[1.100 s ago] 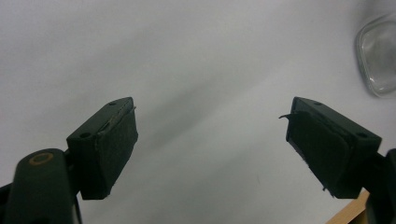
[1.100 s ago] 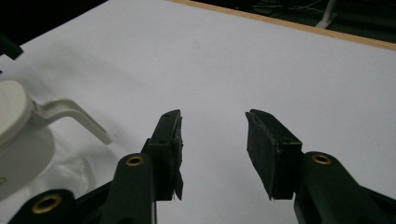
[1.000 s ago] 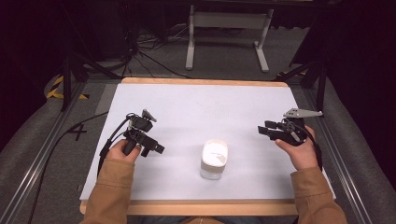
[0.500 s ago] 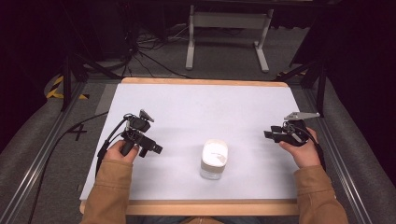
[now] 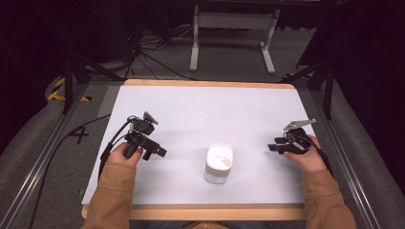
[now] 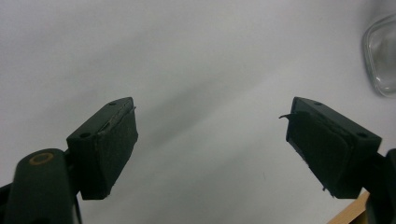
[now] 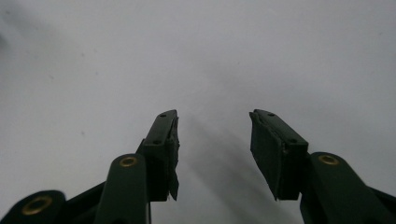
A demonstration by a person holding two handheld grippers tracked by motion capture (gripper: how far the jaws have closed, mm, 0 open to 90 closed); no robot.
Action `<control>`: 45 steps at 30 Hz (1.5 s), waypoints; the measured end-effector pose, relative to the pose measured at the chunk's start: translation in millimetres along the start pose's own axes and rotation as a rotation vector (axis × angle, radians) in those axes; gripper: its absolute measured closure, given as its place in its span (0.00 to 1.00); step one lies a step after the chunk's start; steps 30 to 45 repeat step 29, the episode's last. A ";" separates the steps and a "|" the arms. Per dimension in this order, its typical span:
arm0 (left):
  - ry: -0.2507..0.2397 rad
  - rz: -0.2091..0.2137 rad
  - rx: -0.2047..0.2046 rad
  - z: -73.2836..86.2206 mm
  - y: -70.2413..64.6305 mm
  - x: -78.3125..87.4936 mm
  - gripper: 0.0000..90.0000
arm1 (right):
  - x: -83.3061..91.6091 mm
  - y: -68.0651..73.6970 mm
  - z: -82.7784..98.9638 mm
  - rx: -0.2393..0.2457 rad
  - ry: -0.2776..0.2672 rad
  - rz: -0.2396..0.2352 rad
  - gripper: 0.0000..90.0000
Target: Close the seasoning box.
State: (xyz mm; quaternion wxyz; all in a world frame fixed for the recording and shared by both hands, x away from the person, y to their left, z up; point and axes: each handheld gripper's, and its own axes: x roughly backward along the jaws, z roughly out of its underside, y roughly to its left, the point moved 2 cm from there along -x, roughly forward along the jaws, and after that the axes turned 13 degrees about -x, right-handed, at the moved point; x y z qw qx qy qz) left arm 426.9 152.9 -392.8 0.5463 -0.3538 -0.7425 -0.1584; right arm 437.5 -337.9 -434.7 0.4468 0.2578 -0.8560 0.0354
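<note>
White table [image 5: 200,109] lies bare around the central jar [image 5: 219,163], left tongs [image 5: 157,153] and right tongs [image 5: 273,147] gaping.

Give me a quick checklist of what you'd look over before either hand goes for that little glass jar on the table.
1. Left tool open: ok, its jaws stand wide apart with nothing between them.
2. Right tool open: ok, jaws apart and empty, though less wide than the left.
3. Jar upright and free: ok, it stands on the white table between the two tools, touched by neither.
4. Path to the jar: ok, bare table lies between each tool and the jar.
5. Jar lid secure: cannot tell; the top looks white from the high view, but how it sits is too small to judge.
6. Jar contents: cannot tell.
</note>
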 end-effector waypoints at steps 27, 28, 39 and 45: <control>0.000 0.005 -0.004 -0.7 -0.8 0.9 0.19 | -7.9 10.3 1.9 0.046 0.025 -0.034 0.56; 0.000 0.005 -0.005 -0.6 -0.7 0.9 0.19 | -7.9 10.1 1.5 0.051 0.022 -0.034 0.56; 0.000 0.005 -0.005 -0.6 -0.7 0.9 0.19 | -7.9 10.1 1.5 0.051 0.022 -0.034 0.56; 0.000 0.005 -0.005 -0.6 -0.7 0.9 0.19 | -7.9 10.1 1.5 0.051 0.022 -0.034 0.56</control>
